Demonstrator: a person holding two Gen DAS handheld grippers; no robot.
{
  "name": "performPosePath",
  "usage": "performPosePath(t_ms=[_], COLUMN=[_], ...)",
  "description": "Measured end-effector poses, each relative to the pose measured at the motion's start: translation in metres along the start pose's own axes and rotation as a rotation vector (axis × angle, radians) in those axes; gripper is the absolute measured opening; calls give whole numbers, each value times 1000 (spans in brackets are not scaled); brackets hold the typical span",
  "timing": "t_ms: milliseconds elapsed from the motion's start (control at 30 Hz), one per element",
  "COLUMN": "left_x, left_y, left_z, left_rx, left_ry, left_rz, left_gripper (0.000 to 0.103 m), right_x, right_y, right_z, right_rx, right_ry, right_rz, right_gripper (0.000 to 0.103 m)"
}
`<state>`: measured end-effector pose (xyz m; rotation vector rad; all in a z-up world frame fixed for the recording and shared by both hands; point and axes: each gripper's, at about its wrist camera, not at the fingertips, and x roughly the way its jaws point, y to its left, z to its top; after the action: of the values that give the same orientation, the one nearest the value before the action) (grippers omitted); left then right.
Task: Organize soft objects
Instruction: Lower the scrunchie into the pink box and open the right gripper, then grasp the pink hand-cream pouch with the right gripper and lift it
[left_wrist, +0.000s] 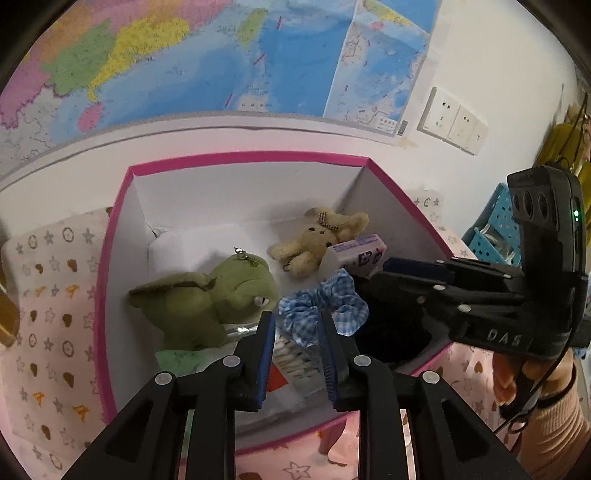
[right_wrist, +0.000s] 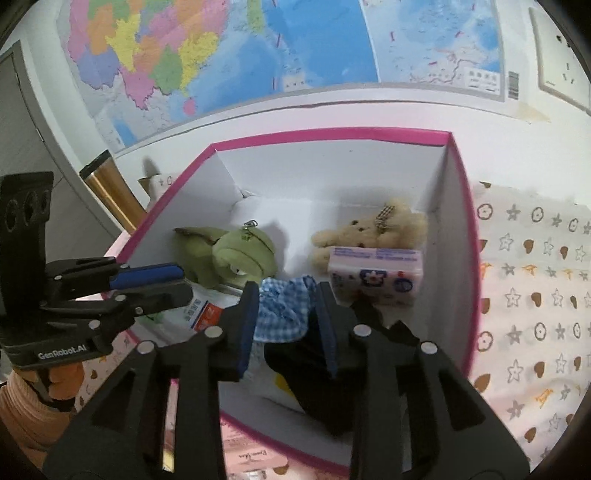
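Observation:
An open pink-rimmed box (left_wrist: 240, 157) holds a green plush (left_wrist: 214, 299), a beige teddy bear (left_wrist: 314, 236), a tissue pack (left_wrist: 358, 258), a blue gingham scrunchie (left_wrist: 325, 306) and a black cloth (left_wrist: 388, 332). My left gripper (left_wrist: 297, 321) hovers over the box's near side with its jaws close together and nothing gripped; the scrunchie lies beyond its tips. In the right wrist view my right gripper (right_wrist: 286, 295) stands open over the scrunchie (right_wrist: 284, 314) and the black cloth (right_wrist: 306, 369), its pads pressing on neither. The left gripper (right_wrist: 184, 286) reaches in from the left.
The box sits on a star-patterned cloth (right_wrist: 535, 295) against a wall with a map (left_wrist: 221, 55). A gold tumbler (right_wrist: 110, 188) stands left of the box and a blue basket (left_wrist: 495, 229) to its right. Flat packets (right_wrist: 199, 314) line the box floor.

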<state>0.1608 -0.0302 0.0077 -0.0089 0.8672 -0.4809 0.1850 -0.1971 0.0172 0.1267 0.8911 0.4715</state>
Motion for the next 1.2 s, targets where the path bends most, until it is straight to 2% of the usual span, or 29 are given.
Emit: performPosePath(t_ms=[167, 300, 333, 400, 500, 667, 833, 1033, 1200], left_x=[-17, -36, -40, -43, -41, -19, 6, 20, 32], left_y=[-11, -21, -24, -30, -39, -36, -28, -31, -32], left_z=[-8, -22, -28, -39, -56, -77, -87, -86, -87], left_rx=[31, 55, 55, 67, 86, 75, 47, 54, 72], left_ry=[-48, -84, -84, -78, -61, 23, 98, 128, 164], left_rz=[-5, -72, -112, -166, -195, -176, -155, -141, -154], left_gripper=[28, 34, 36, 36, 36, 36, 36, 36, 37], right_x=[-17, -36, -40, -50, -60, -60, -40, -21, -12], right_y=[5, 15, 17, 22, 28, 29, 21, 7, 4], right_z=[-9, -22, -26, -39, -59, -97, -135, -150, -151], right_rx=[-24, -59, -67, -83, -100, -84, 2, 98, 118], right_ry=[-16, -39, -40, -44, -38, 17, 103, 136, 128], right_rz=[21, 63, 71, 92, 112, 142, 148, 144, 129], right_gripper=[34, 34, 34, 34, 34, 34, 34, 34, 34])
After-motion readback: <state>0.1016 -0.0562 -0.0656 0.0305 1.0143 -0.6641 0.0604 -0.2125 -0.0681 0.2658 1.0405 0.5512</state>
